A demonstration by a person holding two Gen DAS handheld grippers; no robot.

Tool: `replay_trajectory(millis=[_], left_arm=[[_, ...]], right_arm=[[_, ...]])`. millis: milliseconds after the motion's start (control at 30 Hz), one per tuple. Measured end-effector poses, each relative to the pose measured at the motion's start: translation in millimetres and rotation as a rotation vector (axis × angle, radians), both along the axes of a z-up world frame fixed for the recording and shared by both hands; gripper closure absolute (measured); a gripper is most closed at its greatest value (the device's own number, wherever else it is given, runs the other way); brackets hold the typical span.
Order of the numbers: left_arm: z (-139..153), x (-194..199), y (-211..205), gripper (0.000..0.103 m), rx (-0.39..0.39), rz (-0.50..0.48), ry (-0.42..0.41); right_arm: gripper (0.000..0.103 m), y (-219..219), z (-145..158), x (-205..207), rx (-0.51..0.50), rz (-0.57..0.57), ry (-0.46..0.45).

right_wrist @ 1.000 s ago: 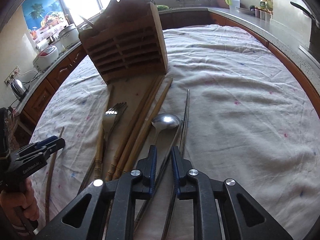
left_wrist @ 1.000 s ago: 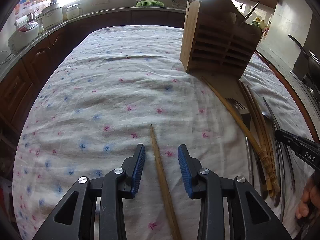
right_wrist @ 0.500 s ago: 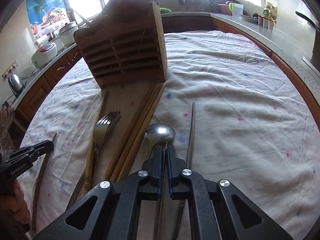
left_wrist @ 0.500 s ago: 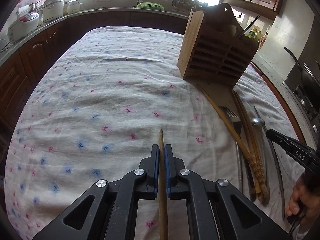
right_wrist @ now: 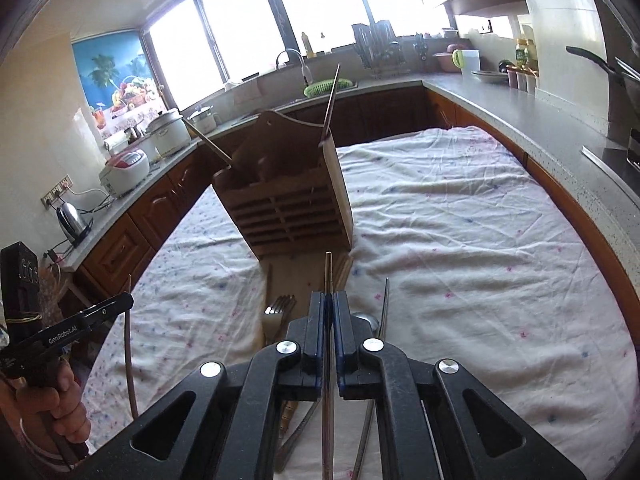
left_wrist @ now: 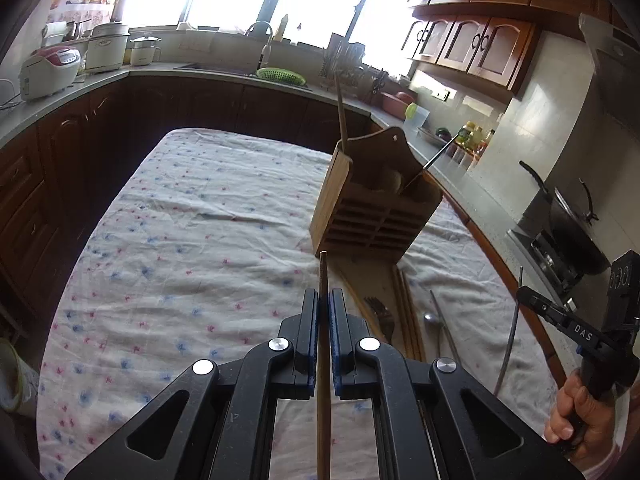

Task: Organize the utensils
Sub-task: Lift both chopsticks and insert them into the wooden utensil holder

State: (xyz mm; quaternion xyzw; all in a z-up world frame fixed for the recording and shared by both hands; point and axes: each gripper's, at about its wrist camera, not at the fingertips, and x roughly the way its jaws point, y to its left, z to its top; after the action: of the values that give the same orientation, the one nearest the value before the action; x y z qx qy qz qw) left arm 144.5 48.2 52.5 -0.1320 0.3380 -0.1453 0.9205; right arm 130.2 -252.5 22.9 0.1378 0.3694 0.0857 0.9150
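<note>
Wooden chopstick and metal chopstick, lately flat on the tabletop, are now held aloft, clamped in the closed left tool and right tool, ready for the holder.

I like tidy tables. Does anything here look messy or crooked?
Yes. A fork, a spoon and some chopsticks lie loose on the cloth in front of the wooden holder, not in it. The two sticks already in the holder lean out sideways. Nothing looks spilled or broken.
</note>
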Motion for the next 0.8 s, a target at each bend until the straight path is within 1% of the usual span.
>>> replay_trajectory(millis=[100, 300, 600, 800], left_arm=[[11.5, -8.6, 5.0, 0.100, -0.013, -0.005, -0.030], [26.8, -17.0, 6.3, 0.100, -0.014, -0.014, -0.073], [38.5, -6.6, 2.7, 0.100, -0.013, -0.019, -0.103], [53.3, 5.1, -1.2, 0.100, -0.004, -0.024, -0.149]], right_arm=[[0.099, -2.6, 14.5, -2.5, 0.014, 0.000, -0.035], [0.099, -7.3, 36.7, -7.2, 0.045, 0.004, -0.087], [0.099, -12.4, 52.5, -1.8, 0.060, 0.005, -0.130], [0.099, -19.0, 64.3, 11.8, 0.069, -0.006, -0.169]])
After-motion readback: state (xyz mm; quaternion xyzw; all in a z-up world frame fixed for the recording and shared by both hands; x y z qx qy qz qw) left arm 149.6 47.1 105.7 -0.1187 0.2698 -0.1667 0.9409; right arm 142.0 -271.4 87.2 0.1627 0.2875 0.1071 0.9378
